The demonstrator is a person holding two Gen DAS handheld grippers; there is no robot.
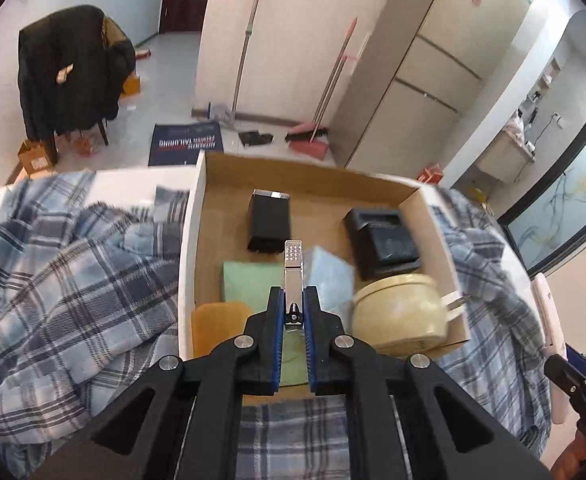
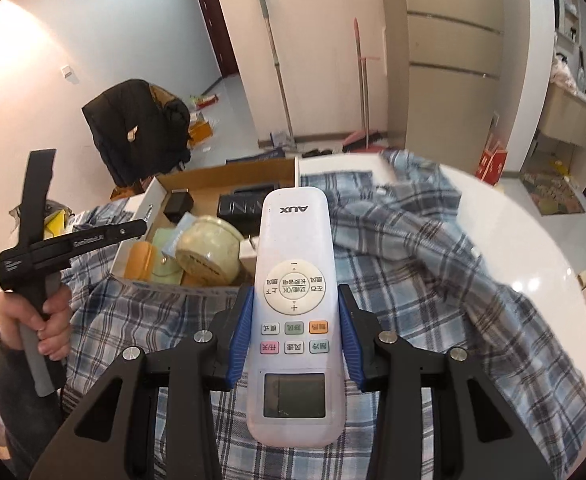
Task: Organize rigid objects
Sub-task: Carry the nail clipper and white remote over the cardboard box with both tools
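Observation:
My left gripper (image 1: 293, 300) is shut on a shiny metal nail clipper (image 1: 293, 262) that sticks out forward past its blue pads. It hangs over the open cardboard box (image 1: 313, 178). The box holds a black carton (image 1: 269, 220), a black case (image 1: 385, 240), a cream ceramic jar (image 1: 397, 316), green and blue flat packets and an orange piece. My right gripper (image 2: 295, 294) is shut on a white AUX remote control (image 2: 293, 240), held above the plaid cloth just in front of the box (image 2: 221, 174). A hand (image 2: 49, 320) holds the left gripper at the left of the right wrist view.
A blue plaid shirt (image 1: 73, 264) lies crumpled around the box on a round white table (image 2: 525, 240). Beyond the table stand a chair with a dark jacket (image 1: 73, 72), brooms and a pink dustpan (image 1: 309, 144), a floor mat and tall cupboards.

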